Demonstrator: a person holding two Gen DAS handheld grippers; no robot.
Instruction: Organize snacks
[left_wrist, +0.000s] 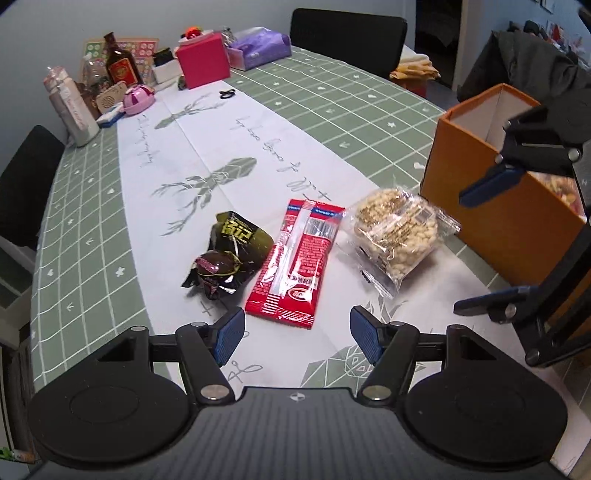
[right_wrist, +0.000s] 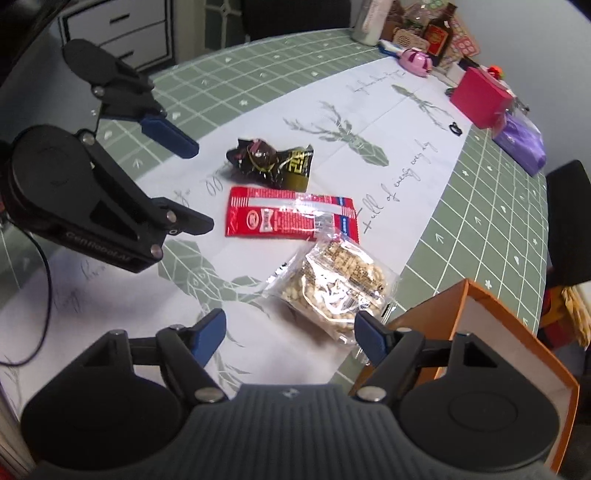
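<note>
Three snacks lie side by side on the white middle strip of the bench (left_wrist: 110, 192), which is covered by a green checked cloth. The red packet (left_wrist: 295, 258) is in the middle, flat, with its long side running away from the left wrist camera. The dark crumpled wrapper (left_wrist: 229, 254) lies just beside it on one side, touching or almost touching it. The clear bag of pale puffed pieces (left_wrist: 397, 230) lies on the other side, near the red packet but apart from it in the left view; in the right view their edges seem to meet.

The orange box (left_wrist: 495, 206) stands upright just beside the clear bag, open at the top, with some snacks visible inside.

The left gripper (left_wrist: 297, 334) hovers above the near end of the red packet, jaws wide apart, holding nothing. The right gripper (right_wrist: 290, 334) is above the clear bag, close to the box, also open and empty.

At the far end of the bench stand a pink box (left_wrist: 203, 59), a brown bottle (left_wrist: 120, 61) and other small things.
</note>
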